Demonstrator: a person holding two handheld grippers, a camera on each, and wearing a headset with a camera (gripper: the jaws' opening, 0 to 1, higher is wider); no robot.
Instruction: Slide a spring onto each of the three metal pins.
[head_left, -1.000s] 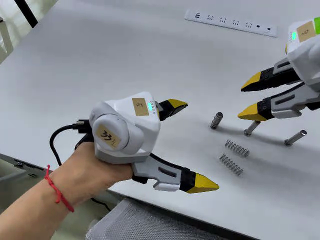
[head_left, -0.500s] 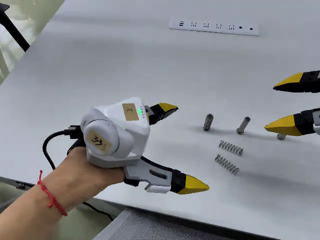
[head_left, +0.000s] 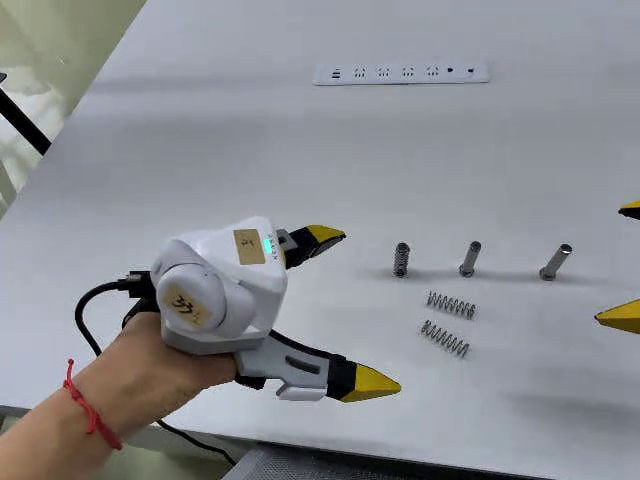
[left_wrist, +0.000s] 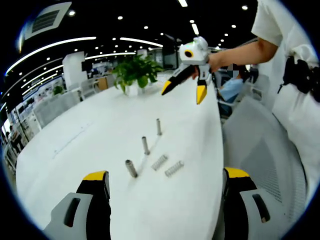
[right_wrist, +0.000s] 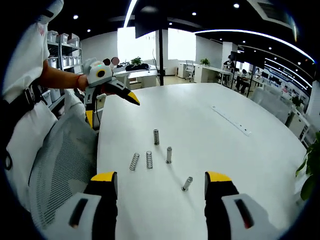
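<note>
L gripper (head_left: 350, 310): jaws wide apart, nothing in them. Held at near edge of white tabletop (head_left: 200, 130) by a hand (head_left: 165, 365). Red string (head_left: 90, 415) on wrist, black cable (head_left: 95, 300) off the back.

R gripper (head_left: 627, 264): yellow tips at right edge of head view, also spread, empty. In R gripper view both jaws gape w/ bare table betw them.

Three pins in a row betw the two grippers:
- Sprung pin (head_left: 401, 259): upright, coil on it. Closest to L gripper, just ahead of its upper tip.
- Middle pin (head_left: 469, 258): bare, upright, roughly halfway.
- Tilted pin (head_left: 556, 261): bare, leaning, nearest R gripper. In R gripper view it sits just ahead betw the jaws, closer to the right-hand one.

Two loose springs lie flat, side by side, on the person's side of the sprung and middle pins. Spring A (head_left: 450, 305) is closer to the pins, spring B (head_left: 444, 338) closer to the table edge. They are apart from each other and from the pins, and neither gripper touches them.

Power strip (head_left: 402, 73) well beyond both grippers, far side of table.
</note>
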